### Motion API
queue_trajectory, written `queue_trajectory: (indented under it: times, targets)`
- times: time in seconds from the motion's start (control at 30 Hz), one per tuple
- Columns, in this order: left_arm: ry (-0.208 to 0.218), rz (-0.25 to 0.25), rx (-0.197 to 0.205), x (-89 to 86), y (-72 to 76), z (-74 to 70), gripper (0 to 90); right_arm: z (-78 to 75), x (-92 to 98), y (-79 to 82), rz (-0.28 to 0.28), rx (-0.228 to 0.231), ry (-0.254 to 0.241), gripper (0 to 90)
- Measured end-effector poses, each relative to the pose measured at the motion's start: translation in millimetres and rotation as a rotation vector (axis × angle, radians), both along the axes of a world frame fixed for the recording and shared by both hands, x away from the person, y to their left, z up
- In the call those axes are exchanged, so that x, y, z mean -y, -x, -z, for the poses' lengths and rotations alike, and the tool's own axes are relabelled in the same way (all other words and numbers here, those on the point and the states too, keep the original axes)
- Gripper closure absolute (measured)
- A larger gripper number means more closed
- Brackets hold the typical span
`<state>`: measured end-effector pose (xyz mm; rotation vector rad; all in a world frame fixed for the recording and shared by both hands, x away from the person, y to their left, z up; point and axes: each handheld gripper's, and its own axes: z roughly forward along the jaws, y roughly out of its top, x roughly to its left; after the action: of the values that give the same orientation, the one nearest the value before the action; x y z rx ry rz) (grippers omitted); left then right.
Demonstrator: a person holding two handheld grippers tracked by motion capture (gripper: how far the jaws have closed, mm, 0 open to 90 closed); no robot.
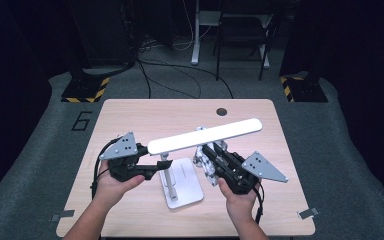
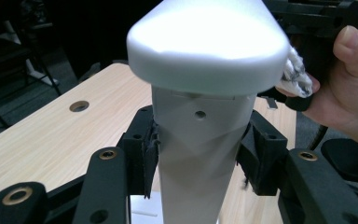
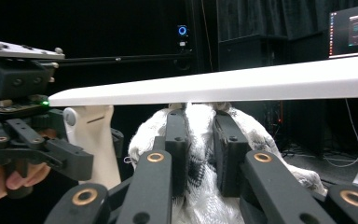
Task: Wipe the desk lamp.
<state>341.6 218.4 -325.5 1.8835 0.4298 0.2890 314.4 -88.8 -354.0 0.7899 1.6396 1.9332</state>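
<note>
left tongs [image 2: 198,154] clamp lamp post [image 2: 193,154]; right tongs [image 3: 200,154] pinch cloth [image 3: 200,186] beneath lamp bar [image 1: 205,136].

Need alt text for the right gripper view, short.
The right gripper's two black jaws pinch a white cloth just under the long white head of a desk lamp, which crosses the frame. At left, the left gripper clasps the lamp's white upright arm, with fingers of a hand below it.
</note>
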Motion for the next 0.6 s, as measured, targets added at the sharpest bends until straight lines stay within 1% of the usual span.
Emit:
queue_trajectory:
  times: [0.07, 0.17, 0.2, 0.27, 0.3, 0.37, 0.43, 0.53, 0.6]
  targets:
    - [-0.002, 0.007, 0.005, 0.0, -0.9, 0.5, 52.3, -0.2, -2.1, 0.1, -0.005, 0.0, 0.003, 77.9]
    - [-0.003, 0.015, 0.002, -0.2, -1.8, 0.5, 52.4, -0.8, -14.3, 0.9, -0.038, -0.004, 0.004, 77.9]
    - [-0.005, 0.013, 0.005, -0.1, -1.8, 0.5, 52.4, -0.8, -14.3, 0.9, -0.038, -0.004, 0.004, 77.9]
    - [-0.006, 0.016, 0.006, -0.3, -2.0, 0.6, 52.4, -1.3, -23.7, 1.5, -0.063, -0.007, 0.007, 77.9]
    - [-0.006, 0.018, 0.006, -0.3, -2.0, 0.6, 52.4, -2.0, -33.0, 2.1, -0.091, -0.009, 0.017, 77.9]
    - [-0.012, 0.019, 0.012, 0.0, -2.3, 0.4, 52.4, -2.1, -36.6, 2.5, -0.1, -0.008, 0.02, 77.9]
    - [-0.014, 0.019, 0.013, 0.0, -2.4, 0.2, 52.4, -2.6, -44.9, 3.9, -0.116, -0.003, 0.028, 77.9]
    - [-0.015, 0.022, 0.015, -0.1, -2.7, 0.2, 52.4, -2.5, -45.4, 3.5, -0.113, 0.008, 0.032, 77.9]
    - [-0.018, 0.017, 0.014, 0.8, -2.3, -0.1, 52.3, -2.1, -36.7, 2.8, -0.075, 0.01, 0.026, 77.9]
